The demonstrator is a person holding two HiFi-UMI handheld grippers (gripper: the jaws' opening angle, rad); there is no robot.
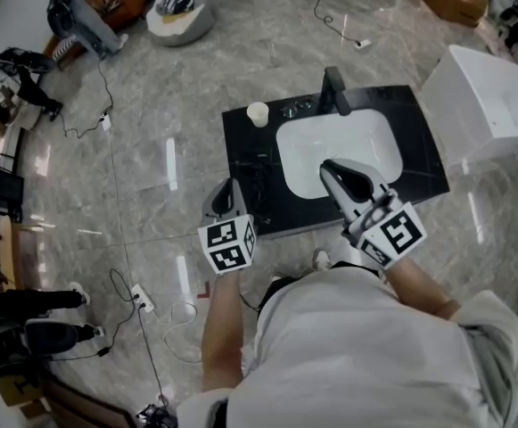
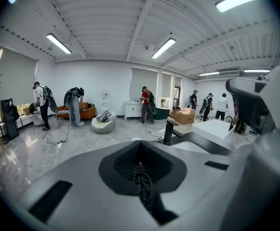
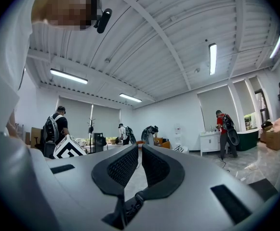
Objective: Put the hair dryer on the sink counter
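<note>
A black sink counter (image 1: 423, 163) with a white basin (image 1: 339, 145) and a black faucet (image 1: 333, 91) stands right in front of me. On its left part lies a dark, cord-like shape (image 1: 259, 172); I cannot make out a hair dryer clearly. My left gripper (image 1: 226, 196) (image 2: 139, 150) hovers at the counter's front left corner, shut with nothing in it. My right gripper (image 1: 334, 173) (image 3: 137, 150) hangs over the basin's front rim. Its jaws stand a narrow gap apart with nothing between them.
A white paper cup (image 1: 258, 113) stands at the counter's back left. A white box-like unit (image 1: 486, 105) sits to the right. A power strip (image 1: 141, 300) and cables lie on the marble floor at left. People and a beanbag (image 1: 183, 9) are farther off.
</note>
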